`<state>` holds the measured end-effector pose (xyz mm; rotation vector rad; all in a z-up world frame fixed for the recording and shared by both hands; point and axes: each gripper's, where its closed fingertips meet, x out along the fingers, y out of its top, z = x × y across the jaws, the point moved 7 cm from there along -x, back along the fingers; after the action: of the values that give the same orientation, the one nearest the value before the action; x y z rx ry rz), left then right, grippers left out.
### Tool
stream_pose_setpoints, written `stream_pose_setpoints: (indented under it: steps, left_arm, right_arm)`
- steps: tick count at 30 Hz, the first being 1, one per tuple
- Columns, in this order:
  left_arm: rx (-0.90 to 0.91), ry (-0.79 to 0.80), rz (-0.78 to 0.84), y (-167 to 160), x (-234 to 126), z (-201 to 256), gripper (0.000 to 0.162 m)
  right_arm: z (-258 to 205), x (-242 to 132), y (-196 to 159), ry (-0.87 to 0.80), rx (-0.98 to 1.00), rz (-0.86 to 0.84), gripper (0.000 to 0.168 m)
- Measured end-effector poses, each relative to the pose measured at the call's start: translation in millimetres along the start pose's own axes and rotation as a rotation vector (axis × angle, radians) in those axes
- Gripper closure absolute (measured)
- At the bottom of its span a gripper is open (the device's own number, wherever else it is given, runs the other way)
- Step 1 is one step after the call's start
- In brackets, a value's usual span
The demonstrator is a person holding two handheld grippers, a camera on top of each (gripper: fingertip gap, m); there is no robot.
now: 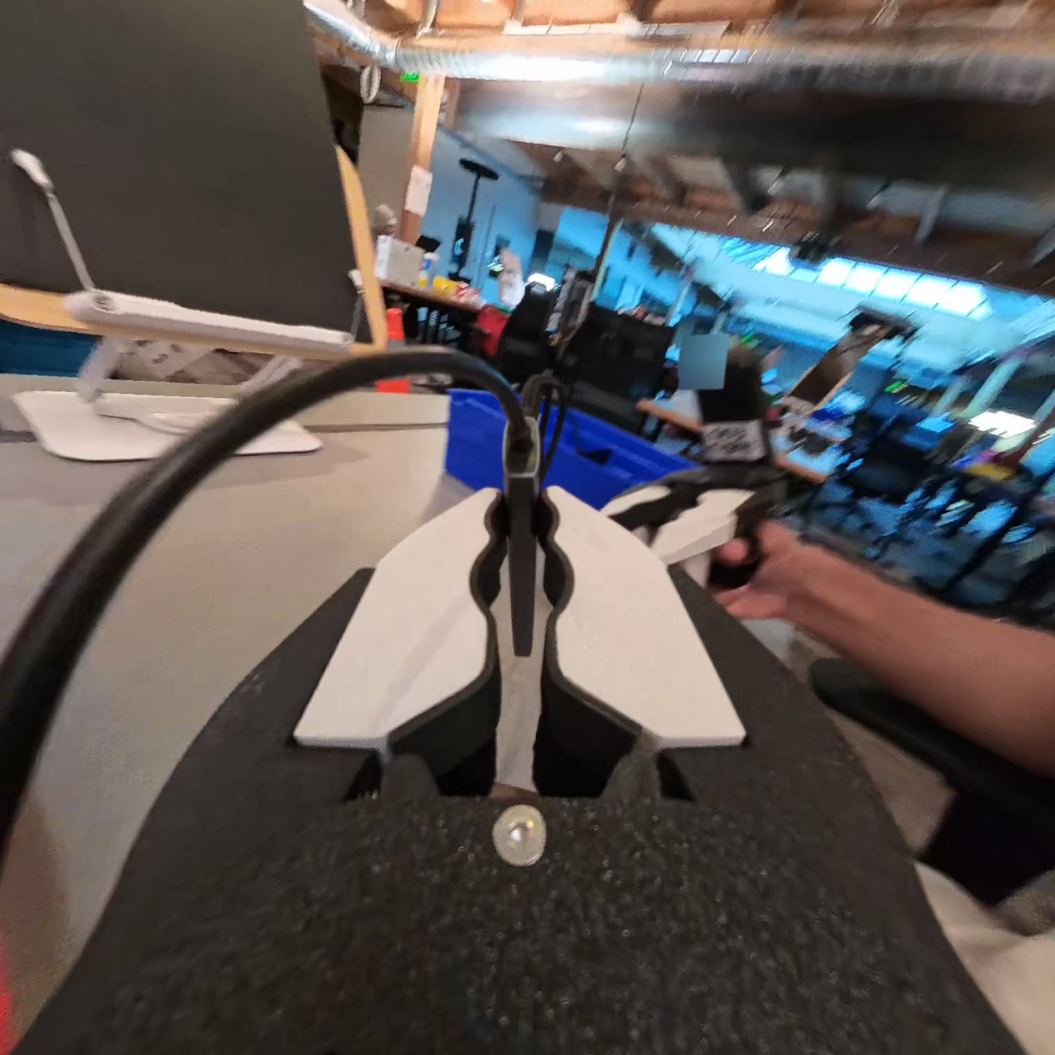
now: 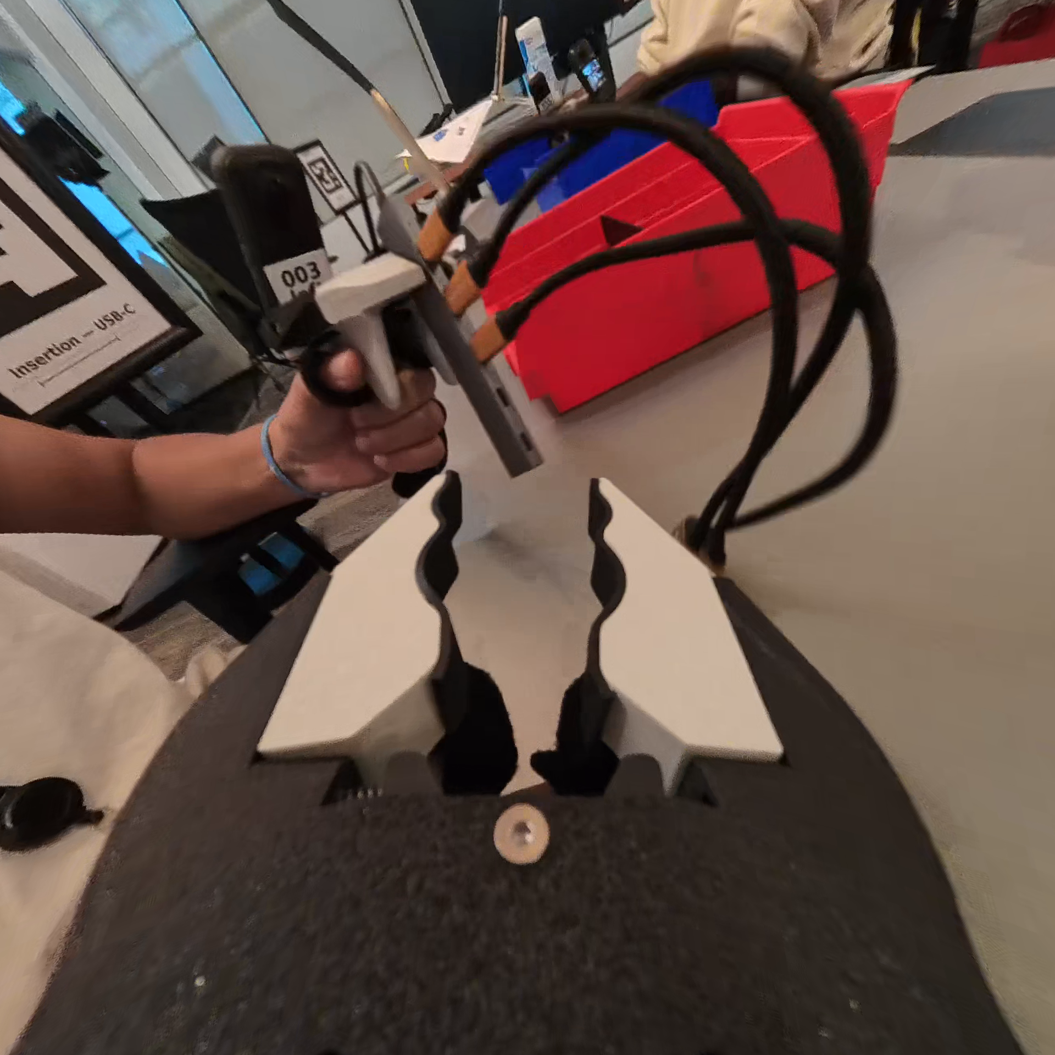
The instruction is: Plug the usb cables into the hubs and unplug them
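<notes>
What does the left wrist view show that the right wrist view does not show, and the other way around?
Only the left wrist view: the left gripper from behind, shut on a thin grey hub seen edge-on, and a white stand on the table.

Only the right wrist view: the right gripper open and empty, the hub's flat side with three black cables plugged in, and a red bin.

Both: the hub, a black cable, the grey table and a blue bin.
</notes>
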<state>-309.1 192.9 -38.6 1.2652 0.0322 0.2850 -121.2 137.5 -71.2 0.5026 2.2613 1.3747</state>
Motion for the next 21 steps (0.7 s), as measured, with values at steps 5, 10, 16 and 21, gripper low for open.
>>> stream_pose_setpoints:
  steps: [5,10,16,21]
  left_arm:
    - [-0.213,-0.15,0.074,1,4,12,0.152]
    - [-0.255,-0.227,0.08,1,3,11,0.153]
    - [-0.156,-0.245,0.011,-5,2,21,0.122]
    - [-0.053,-0.417,-0.056,-11,2,57,0.131]
  right_arm:
    - [-24,35,-9,0.076,-0.085,-0.009,0.138]
    - [-32,30,-6,0.118,-0.112,0.007,0.156]
    - [-23,8,26,0.043,-0.168,0.053,0.16]
    - [-12,-32,86,-0.084,-0.243,0.135,0.16]
